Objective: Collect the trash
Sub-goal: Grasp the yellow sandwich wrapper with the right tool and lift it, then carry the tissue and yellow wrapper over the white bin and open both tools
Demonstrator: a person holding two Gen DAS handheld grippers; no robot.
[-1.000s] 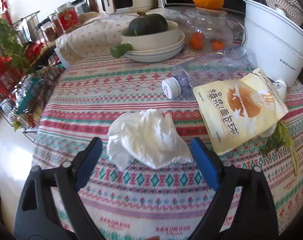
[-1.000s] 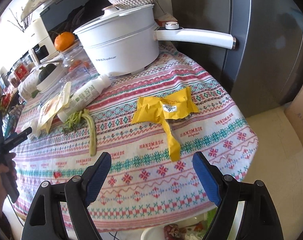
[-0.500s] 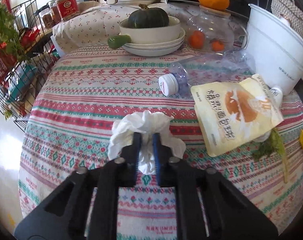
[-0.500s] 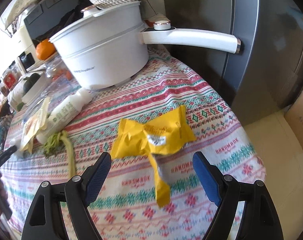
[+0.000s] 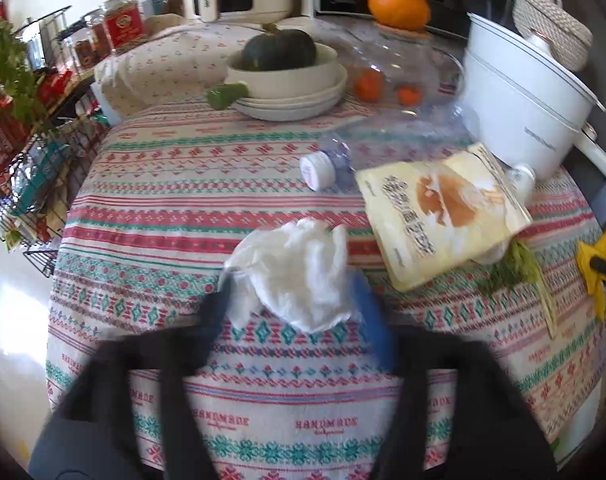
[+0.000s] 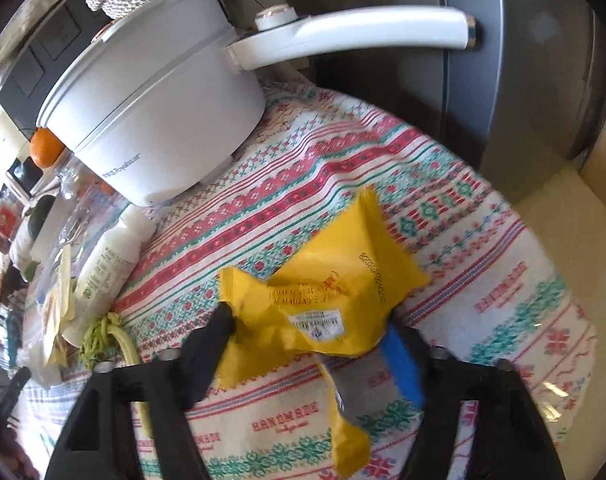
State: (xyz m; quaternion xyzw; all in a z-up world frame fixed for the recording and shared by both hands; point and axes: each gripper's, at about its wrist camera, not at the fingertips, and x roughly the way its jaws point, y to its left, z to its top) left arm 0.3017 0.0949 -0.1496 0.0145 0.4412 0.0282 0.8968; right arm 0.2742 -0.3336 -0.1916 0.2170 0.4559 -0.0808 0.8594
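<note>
A cluttered kitchen table (image 5: 151,184) under a patterned cloth, two hand-held claws at work collecting trash. In the left wrist view, a crumpled white tissue (image 5: 295,272) lies at the centre of the cloth, directly at twelve o'clock from the left gripper (image 5: 293,312). Its jaws have just been opening and now stand spread, one finger on each side of the wad; the tissue sits loose between them, not pinched. The wad looks feather-light and soft, likely to collapse under any squeeze, so a bite across its thick middle seems the safest hold. At two o'clock from it lies a cream snack pouch (image 5: 435,220), and beyond that a capped clear bottle (image 5: 327,164).

In the right wrist view, a torn yellow wrapper (image 6: 323,300) lies near the table's edge, at five o'clock from the white pot (image 6: 155,108). The right gripper (image 6: 309,344) has just been closing its jaws and holds them half spread around the wrapper's crumpled body; the left finger (image 6: 219,328) touches its edge, but whether the pads press on it cannot be told. The wrapper appears thin, crinkly and slick, so the bunched centre offers better purchase than the loose trailing strip.
</note>
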